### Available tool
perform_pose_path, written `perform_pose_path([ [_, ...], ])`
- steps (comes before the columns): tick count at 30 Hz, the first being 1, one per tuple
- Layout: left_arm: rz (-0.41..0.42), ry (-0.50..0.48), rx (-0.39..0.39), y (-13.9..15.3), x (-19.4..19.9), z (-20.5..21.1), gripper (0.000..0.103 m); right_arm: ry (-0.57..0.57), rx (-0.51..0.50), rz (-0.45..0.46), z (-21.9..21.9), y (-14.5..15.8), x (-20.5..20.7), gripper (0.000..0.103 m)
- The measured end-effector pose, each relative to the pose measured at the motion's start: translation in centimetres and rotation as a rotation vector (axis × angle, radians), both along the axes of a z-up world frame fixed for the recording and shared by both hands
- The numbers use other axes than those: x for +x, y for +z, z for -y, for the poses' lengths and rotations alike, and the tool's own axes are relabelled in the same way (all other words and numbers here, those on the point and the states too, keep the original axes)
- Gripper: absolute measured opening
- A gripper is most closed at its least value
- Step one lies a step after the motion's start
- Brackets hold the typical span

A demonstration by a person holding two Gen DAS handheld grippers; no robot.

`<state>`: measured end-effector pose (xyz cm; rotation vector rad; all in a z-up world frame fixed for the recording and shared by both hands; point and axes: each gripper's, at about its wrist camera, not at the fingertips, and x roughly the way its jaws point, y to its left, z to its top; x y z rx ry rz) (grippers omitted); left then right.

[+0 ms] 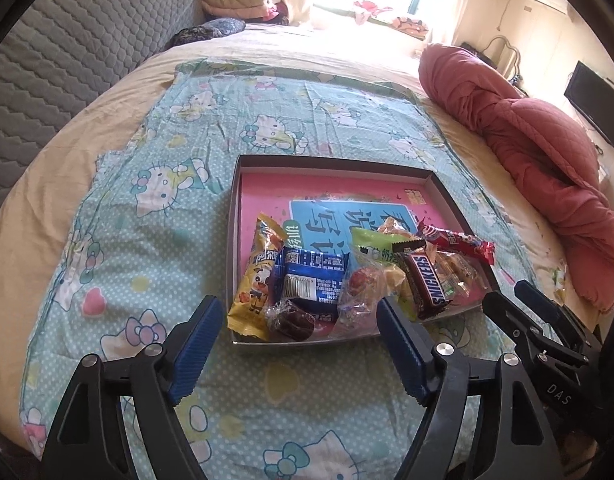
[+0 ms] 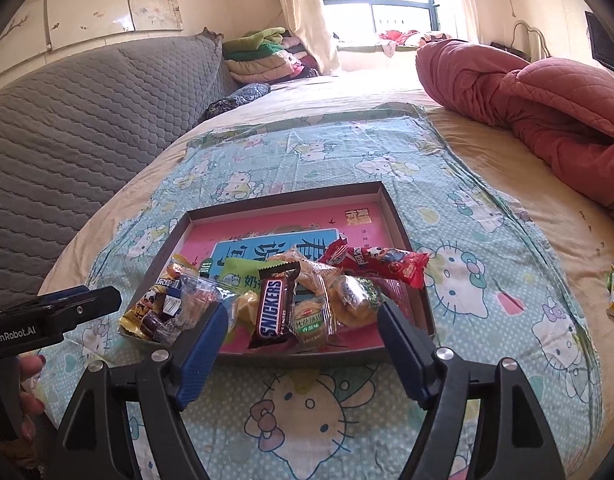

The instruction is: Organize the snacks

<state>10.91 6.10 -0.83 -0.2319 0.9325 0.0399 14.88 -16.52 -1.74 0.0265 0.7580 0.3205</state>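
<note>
Both my left tongs (image 1: 299, 344) and right tongs (image 2: 303, 344) hang released above the bed (image 2: 487, 160), nothing between them. The brown Snickers bar (image 2: 273, 308) lies in the shallow box (image 2: 399, 220), its long axis running twelve to six, among crinkly wrapped snacks (image 1: 307, 280).

A shallow box (image 1: 447, 196) with a pink floor lies flat on the cloth. Snacks crowd its near end: a yellow packet (image 1: 257, 276) at nine o'clock of the pile, a blue wrapper (image 1: 315, 276) just beside it, a brown Snickers bar (image 1: 427, 284) tilted at three o'clock, a red packet (image 1: 459, 242) across the two o'clock corner, overhanging the rim.
</note>
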Motion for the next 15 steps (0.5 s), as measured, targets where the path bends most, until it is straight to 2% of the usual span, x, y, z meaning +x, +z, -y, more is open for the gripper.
perform_pose_path([
  [8,-0.036,0.021,0.008,-0.9,-2.6,1.3,0.080,0.012,-0.042,-0.072,-0.1,-0.8,-2.9,0.082],
  [15,-0.082,0.025,0.002,-1.7,-4.7,2.0,0.080,0.019,-0.084,-0.060,-0.3,-0.6,-5.3,0.084],
])
